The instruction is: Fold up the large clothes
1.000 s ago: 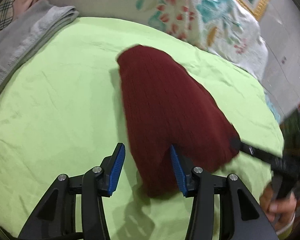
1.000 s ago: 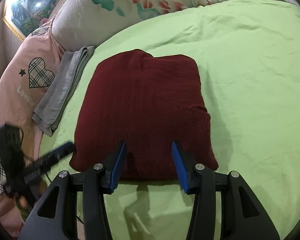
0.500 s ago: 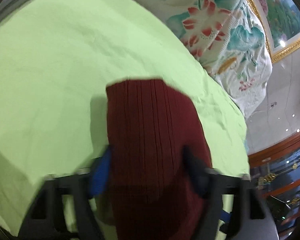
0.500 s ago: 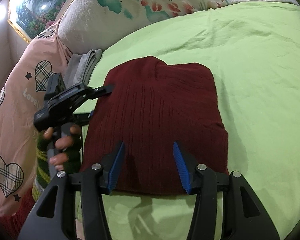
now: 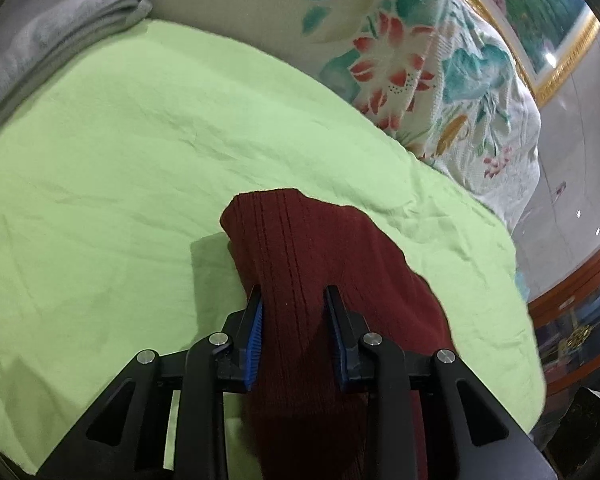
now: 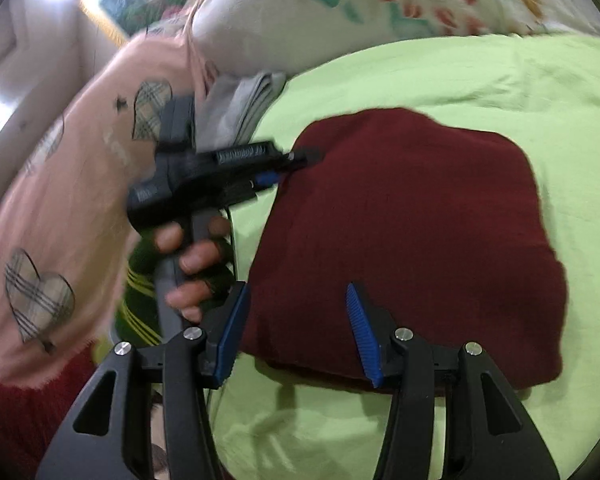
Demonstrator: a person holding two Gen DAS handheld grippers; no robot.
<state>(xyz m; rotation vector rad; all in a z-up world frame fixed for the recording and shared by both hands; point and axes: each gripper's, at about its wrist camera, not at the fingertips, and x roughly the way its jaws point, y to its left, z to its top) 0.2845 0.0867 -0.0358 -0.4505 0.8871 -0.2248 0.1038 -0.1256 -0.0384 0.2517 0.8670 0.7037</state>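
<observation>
A folded maroon knit sweater (image 6: 412, 232) lies on the lime-green bed sheet (image 6: 540, 80). In the left wrist view the sweater's side edge (image 5: 300, 280) fills the gap between the blue pads of my left gripper (image 5: 296, 312); its jaws are closing and the pads press the fabric. From the right wrist view, that left gripper (image 6: 300, 160) sits at the sweater's left edge, held by a hand (image 6: 196, 256). My right gripper (image 6: 296, 320) stands open above the sweater's near edge, with nothing pinched between its pads.
A folded grey towel (image 5: 52, 40) lies at the sheet's far left. A floral quilt (image 5: 420, 60) is piled behind the bed. A pink blanket with plaid hearts (image 6: 60, 220) bulges at the left in the right wrist view. The sheet's right side is bare.
My left gripper swung round to the sweater's side edge and its jaws narrowed onto the fabric. The right gripper shifted left along the near edge, still open.
</observation>
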